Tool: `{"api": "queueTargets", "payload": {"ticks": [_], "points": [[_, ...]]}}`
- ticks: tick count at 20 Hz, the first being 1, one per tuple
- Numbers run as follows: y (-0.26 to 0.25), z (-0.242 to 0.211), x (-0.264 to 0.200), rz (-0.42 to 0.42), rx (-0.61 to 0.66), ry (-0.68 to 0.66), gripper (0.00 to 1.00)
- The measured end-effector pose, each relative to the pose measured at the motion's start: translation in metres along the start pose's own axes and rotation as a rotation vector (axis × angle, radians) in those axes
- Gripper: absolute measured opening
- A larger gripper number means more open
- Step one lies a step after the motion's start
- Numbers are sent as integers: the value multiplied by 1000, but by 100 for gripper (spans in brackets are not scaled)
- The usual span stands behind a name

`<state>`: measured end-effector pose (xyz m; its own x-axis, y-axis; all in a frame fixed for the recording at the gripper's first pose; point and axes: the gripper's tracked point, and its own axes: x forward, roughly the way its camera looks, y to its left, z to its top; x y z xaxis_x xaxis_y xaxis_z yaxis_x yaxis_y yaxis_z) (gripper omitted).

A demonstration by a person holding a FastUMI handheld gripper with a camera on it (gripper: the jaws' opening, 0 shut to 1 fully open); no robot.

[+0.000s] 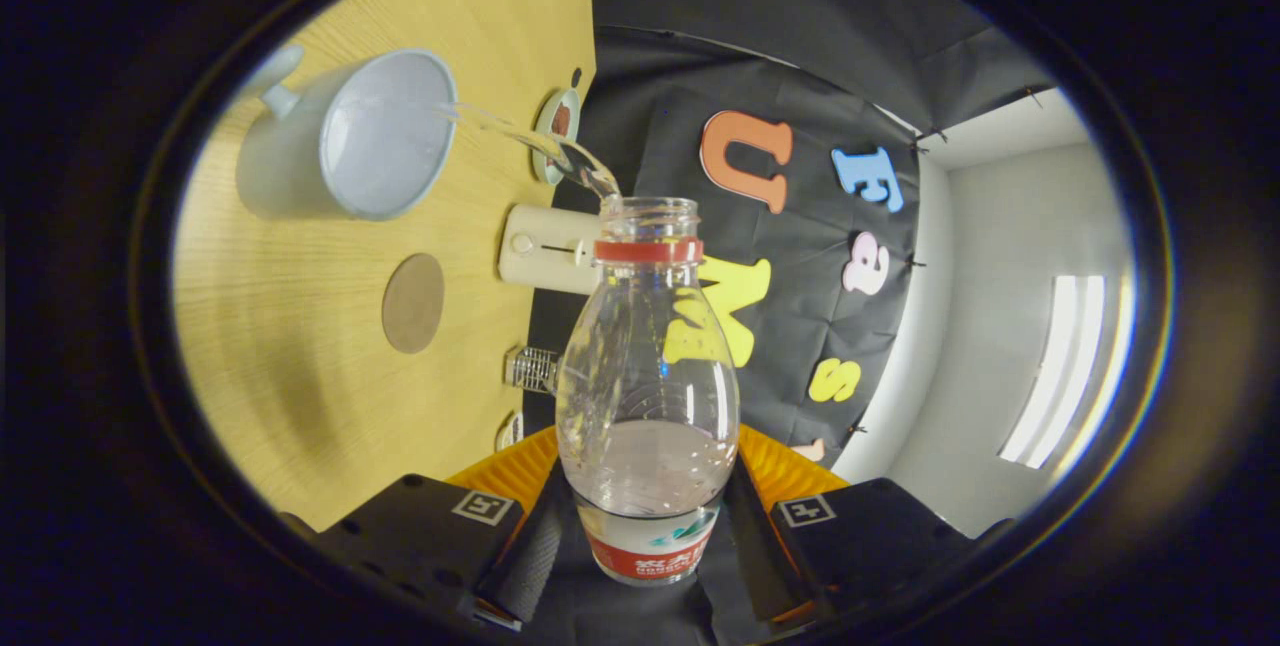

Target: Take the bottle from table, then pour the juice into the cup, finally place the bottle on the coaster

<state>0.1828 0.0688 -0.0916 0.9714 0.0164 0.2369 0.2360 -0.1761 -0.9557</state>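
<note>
Bottle, clear thin plastic with red neck ring [647, 366] | looked light, squashy and slippery, best held low near its label | cap off, tipped sideways, little liquid left inside | gripper [645, 526] fingers pressed its lower sides | thin stream ran into pale blue cup [385, 131] on yellow wooden table [290, 366] | round brown coaster [413, 303] lay near cup

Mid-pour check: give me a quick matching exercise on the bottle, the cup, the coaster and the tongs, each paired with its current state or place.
Things:
1. clear plastic bottle with red neck ring
2. pale blue ceramic cup
3. round brown coaster
4. tongs

States:
A. lies bare on the wooden table, beside the cup
B. shut on the bottle's lower body
C. tipped, a clear stream leaving its mouth
D. catching the stream over its rim

Pairs: 1-C, 2-D, 3-A, 4-B
</note>
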Motion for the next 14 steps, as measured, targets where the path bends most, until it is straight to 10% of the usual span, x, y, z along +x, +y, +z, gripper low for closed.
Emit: {"api": "queueTargets", "payload": {"ticks": [14], "points": [[-22,3,-4,-77,-73,-29,81]]}}
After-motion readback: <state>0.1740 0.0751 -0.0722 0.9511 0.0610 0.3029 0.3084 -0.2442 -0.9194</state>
